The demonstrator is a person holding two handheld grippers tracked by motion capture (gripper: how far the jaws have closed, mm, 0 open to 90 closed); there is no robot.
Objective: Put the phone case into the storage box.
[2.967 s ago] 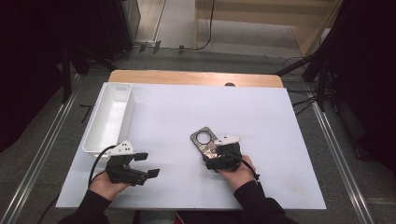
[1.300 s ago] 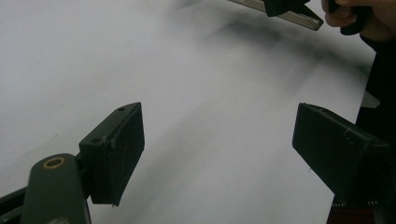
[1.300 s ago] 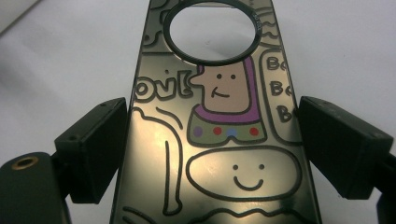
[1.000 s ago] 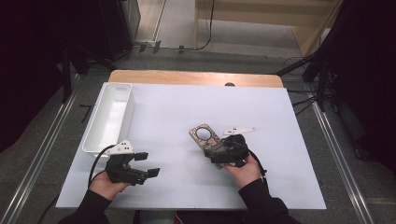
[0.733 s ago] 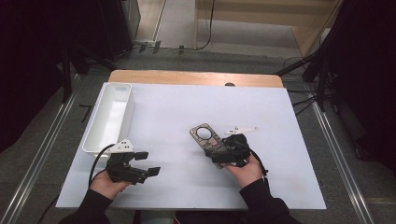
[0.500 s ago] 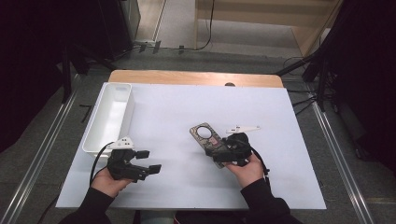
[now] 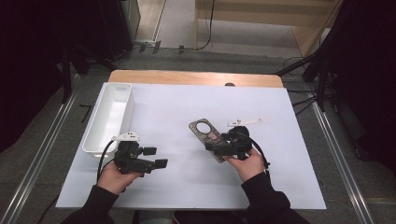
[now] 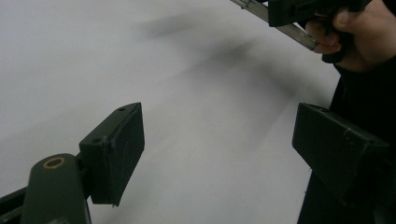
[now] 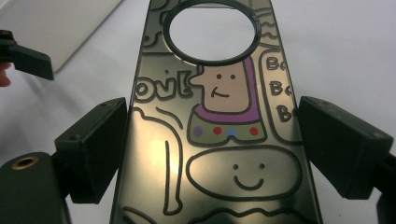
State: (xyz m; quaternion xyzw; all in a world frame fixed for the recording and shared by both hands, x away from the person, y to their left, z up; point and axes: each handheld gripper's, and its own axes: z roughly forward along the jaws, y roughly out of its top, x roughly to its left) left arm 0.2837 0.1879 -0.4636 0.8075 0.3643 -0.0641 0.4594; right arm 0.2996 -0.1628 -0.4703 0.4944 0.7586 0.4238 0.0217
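Note:
A flat, shiny metal plate (image 7: 212,136) with cartoon drawings and a round hole at its far end is held right of the table's middle. My right gripper (image 7: 214,145) is shut on it, one jaw on each long edge. The right gripper view has the plate (image 9: 215,93) running up between the jaws of this gripper (image 9: 212,149). In the left gripper view the plate's edge (image 8: 285,28) hangs above the table and casts a shadow. My left gripper (image 7: 156,157) stands open near the front left, nothing between the jaws of it (image 8: 219,140).
A long white tray (image 7: 112,116) lies along the left side of the white table sheet (image 7: 177,107). The table's wooden edge (image 7: 196,78) runs along the back. Metal rails flank the table on the floor.
Since three seconds ago the right hand has shifted slightly right and turned the plate so its hole end points up-left. The left gripper has barely shifted.

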